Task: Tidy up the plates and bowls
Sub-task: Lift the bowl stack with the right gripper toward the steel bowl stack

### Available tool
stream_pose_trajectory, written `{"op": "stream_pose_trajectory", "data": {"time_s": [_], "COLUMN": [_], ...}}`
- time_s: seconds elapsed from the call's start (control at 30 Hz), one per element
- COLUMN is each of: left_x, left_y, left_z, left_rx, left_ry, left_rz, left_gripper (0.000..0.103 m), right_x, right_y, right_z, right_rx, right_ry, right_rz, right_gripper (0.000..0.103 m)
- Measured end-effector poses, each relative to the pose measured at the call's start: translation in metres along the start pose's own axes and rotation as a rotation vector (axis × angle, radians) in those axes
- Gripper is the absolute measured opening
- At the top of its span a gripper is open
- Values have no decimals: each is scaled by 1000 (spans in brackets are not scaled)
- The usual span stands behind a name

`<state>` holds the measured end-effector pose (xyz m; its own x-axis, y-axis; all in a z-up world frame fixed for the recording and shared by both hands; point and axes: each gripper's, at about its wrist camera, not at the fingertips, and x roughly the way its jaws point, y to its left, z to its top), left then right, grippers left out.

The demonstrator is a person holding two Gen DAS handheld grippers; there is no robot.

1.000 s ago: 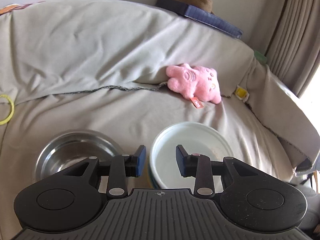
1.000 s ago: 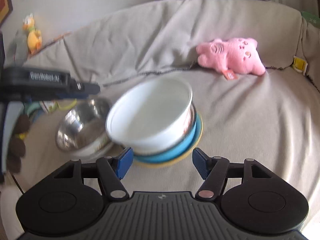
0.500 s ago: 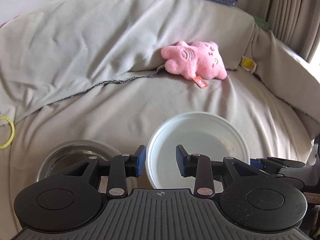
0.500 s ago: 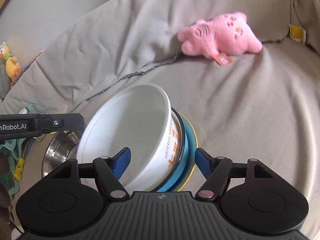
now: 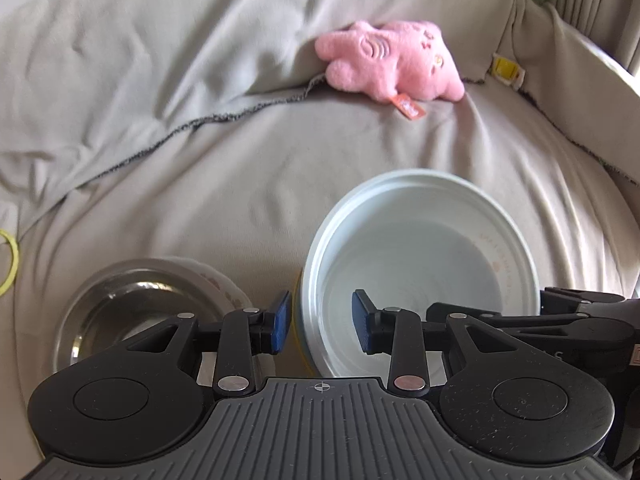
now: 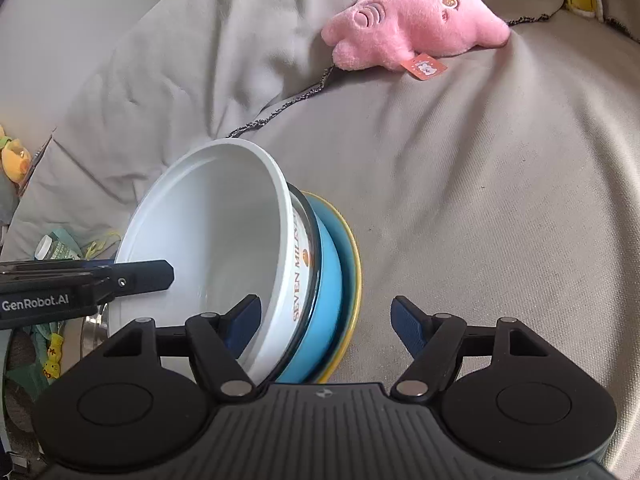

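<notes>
A white bowl (image 5: 420, 264) (image 6: 208, 232) tops a stack on a blue dish (image 6: 328, 280) and a yellow plate (image 6: 354, 264), on a grey sofa cover. My left gripper (image 5: 320, 326) is open and straddles the bowl's left rim, one pad outside and one inside, with no pad pressing. My right gripper (image 6: 326, 324) is open around the stack's right side: its left finger is inside the white bowl and its right finger stands clear outside. A steel bowl (image 5: 132, 312) sits to the left of the stack, and a patterned white rim shows at its edge.
A pink plush toy (image 5: 388, 66) (image 6: 416, 36) lies at the crease of the sofa back. A yellow ring (image 5: 10, 266) lies at the far left. Small toys and a packet (image 6: 52, 248) crowd the left side. Bare grey cover (image 6: 500, 220) stretches right of the stack.
Both grippers have sunk and closed in on the white bowl. The right gripper's jaws have widened and its left finger now reaches inside the bowl. The left jaws now straddle the rim.
</notes>
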<state>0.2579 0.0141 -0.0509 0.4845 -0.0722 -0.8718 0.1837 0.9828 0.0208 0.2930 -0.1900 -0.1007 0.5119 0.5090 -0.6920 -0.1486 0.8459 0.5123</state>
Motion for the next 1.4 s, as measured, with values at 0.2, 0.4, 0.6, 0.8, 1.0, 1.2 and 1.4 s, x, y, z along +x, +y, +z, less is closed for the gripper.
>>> {"op": "stream_pose_trajectory", "data": {"time_s": [0.2,0.4,0.6,0.8,1.0,1.2,1.4], "left_x": [15,24,28,29,28,28,29], "left_y": [2,-2,-8,-12,-16,-21,-26], "left_z": [3,9,16,17,15,16,18], "left_rx": [-12,16,55,100,118,124,137], "left_ry": [42,61,83,108,109,111,114], "left_rz": [-25,-37,-19,-15,4,18,9], "left_gripper": [36,36,37,42,42,47,54], "right_x": [6,17,19,21,27,27,25], "right_y": [1,0,2,-1,-4,-10,-21], "right_z": [0,1,2,5,3,3,8], "right_rx": [-3,7,3,-1,19,42,62], "right_ry": [17,50,59,71,118,121,141], "right_rz": [15,57,69,78,110,135,176], "right_gripper": [72,61,57,57,58,56,51]}}
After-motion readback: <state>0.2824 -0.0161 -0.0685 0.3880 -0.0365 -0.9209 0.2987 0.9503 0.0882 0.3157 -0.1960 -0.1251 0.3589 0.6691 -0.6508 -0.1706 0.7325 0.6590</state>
